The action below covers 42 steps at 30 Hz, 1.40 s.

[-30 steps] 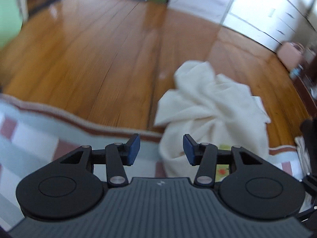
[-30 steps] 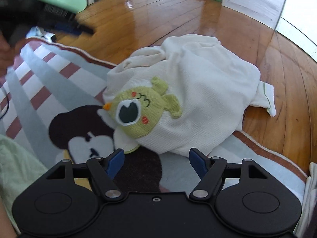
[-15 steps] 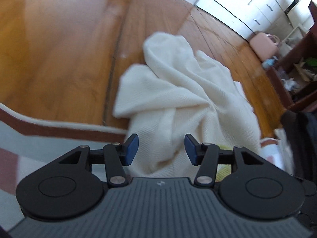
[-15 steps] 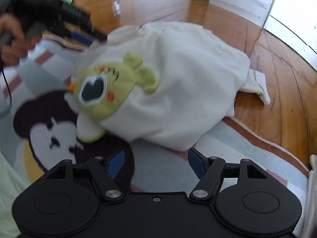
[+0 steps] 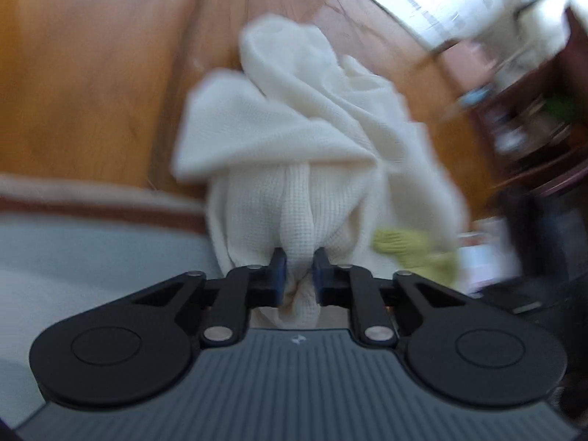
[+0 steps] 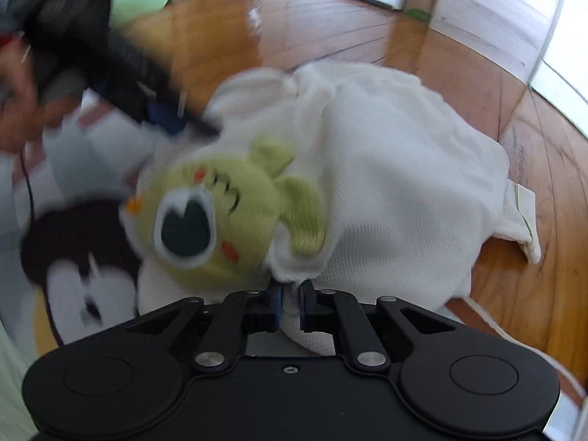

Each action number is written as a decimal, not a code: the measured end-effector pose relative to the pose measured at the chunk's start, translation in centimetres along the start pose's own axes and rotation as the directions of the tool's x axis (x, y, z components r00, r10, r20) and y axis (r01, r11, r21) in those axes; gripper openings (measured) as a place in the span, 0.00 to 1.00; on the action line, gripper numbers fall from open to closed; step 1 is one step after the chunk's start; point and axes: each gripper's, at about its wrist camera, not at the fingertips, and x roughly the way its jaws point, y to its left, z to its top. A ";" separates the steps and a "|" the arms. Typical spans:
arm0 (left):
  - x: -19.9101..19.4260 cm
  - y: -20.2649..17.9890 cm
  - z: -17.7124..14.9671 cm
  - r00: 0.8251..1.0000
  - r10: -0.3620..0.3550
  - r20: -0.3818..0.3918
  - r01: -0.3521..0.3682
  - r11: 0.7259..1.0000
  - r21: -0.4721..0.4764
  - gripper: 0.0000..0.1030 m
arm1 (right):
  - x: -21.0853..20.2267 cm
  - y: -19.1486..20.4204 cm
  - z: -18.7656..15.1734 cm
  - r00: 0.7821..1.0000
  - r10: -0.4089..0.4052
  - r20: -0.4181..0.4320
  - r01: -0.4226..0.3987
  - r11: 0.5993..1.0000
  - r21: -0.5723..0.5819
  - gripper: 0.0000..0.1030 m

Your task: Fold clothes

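Cream waffle-knit garment (image 6: 397,169): crumpled, straddling rug edge and floor.
Appliqué (image 6: 228,213): fuzzy green monster face.
Left gripper (image 5: 297,275): closing, pinching a fabric fold.
Right gripper (image 6: 290,305): closing, pinching the hem.
Striped cartoon rug (image 6: 73,242): underneath.
Glossy wooden floor (image 6: 330,44): beyond.

Home: wooden floor (image 6: 330,36), patterned rug (image 6: 84,257)

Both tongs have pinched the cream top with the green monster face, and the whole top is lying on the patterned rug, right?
Not quite. Both tongs, left and right, are closing on the cream top, but the right wrist view shows it only partly on the rug; its far side lies on the wooden floor.
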 end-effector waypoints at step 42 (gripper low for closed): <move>-5.9 3.2 -1.2 0.999 0.030 -0.030 -0.032 0.998 -0.059 0.70 | -0.7 -6.5 6.6 0.965 0.261 -0.016 -0.224 0.857 0.465 0.14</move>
